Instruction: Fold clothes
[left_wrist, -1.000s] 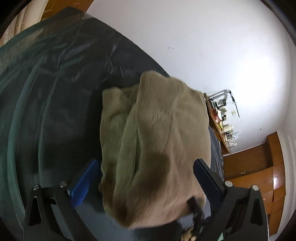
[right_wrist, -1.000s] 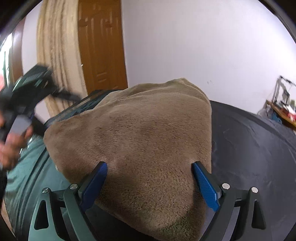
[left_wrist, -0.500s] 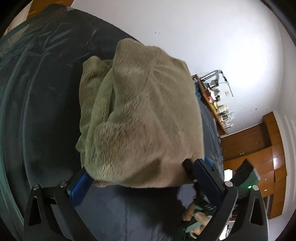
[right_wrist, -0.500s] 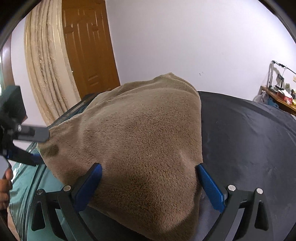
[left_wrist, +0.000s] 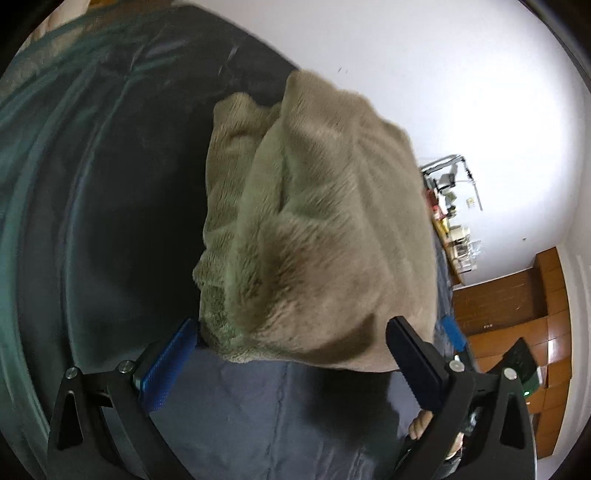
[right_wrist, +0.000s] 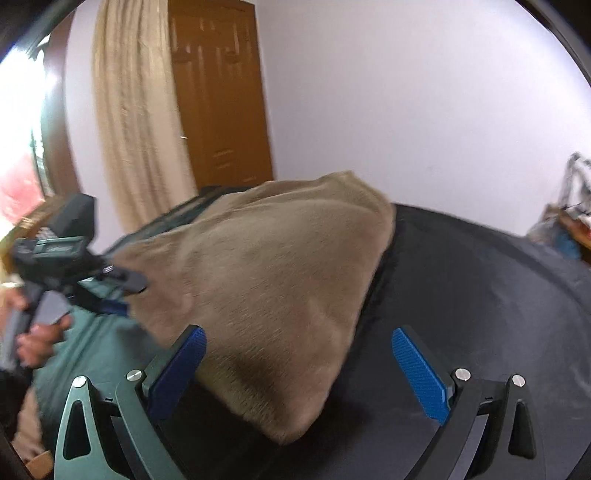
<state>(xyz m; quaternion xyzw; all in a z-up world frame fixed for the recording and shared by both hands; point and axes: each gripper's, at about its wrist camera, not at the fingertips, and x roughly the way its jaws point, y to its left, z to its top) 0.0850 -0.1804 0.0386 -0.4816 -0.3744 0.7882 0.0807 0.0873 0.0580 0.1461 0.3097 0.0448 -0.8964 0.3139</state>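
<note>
Standing wide apart, both the left gripper (left_wrist: 291, 354) and right gripper (right_wrist: 299, 363) have backed off the fleece garment (right_wrist: 273, 280).

left wrist: looks down close past its fingers, wall at 1 o'clock | right wrist: same, door at 11 o'clock | both see: soft tan fuzzy cloth (left_wrist: 325, 229) (right_wrist: 280, 280)

White wall (right_wrist: 406, 92), wooden door (right_wrist: 221, 96), beige curtain (right_wrist: 136, 122), wood cabinets (left_wrist: 517, 306).
</note>
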